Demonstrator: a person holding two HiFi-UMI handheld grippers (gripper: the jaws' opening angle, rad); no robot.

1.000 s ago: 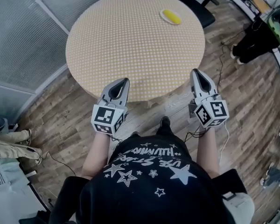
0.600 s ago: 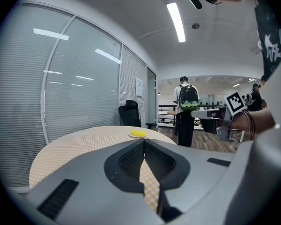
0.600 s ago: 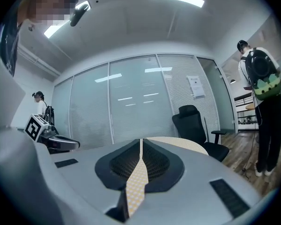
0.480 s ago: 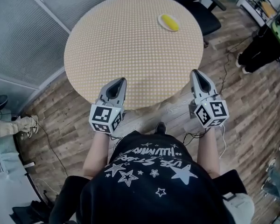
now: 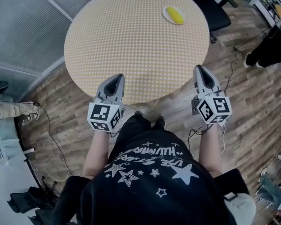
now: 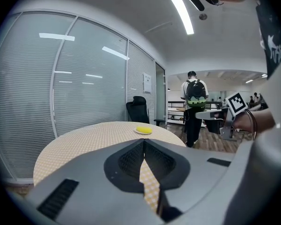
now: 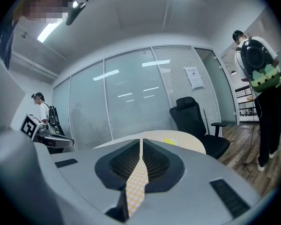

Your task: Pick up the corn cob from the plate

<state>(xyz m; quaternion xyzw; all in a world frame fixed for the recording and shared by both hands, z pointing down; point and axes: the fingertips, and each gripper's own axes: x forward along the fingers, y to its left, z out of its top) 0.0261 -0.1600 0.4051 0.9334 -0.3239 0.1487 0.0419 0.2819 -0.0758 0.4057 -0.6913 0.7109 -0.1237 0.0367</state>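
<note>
A yellow corn cob (image 5: 175,15) lies on a small white plate (image 5: 167,12) at the far right of a round table (image 5: 131,41) covered in yellow-checked cloth. Both grippers hover at the table's near edge, far from the plate. The left gripper (image 5: 117,78) is shut and empty over the near left rim. The right gripper (image 5: 198,68) is shut and empty just off the near right rim. In the left gripper view the corn cob (image 6: 143,130) shows beyond the closed left gripper (image 6: 144,144). In the right gripper view the corn cob (image 7: 171,141) peeks past the closed right gripper (image 7: 141,142).
A black office chair (image 5: 215,8) stands behind the table close to the plate. A person in dark clothes (image 5: 271,50) stands at the right. A glass partition (image 5: 28,27) runs along the left. Cables (image 5: 47,125) trail over the wooden floor.
Both grippers have moved forward to the table's near edge, and the table now sits closer in the head view. The jaws of both have stayed shut.
</note>
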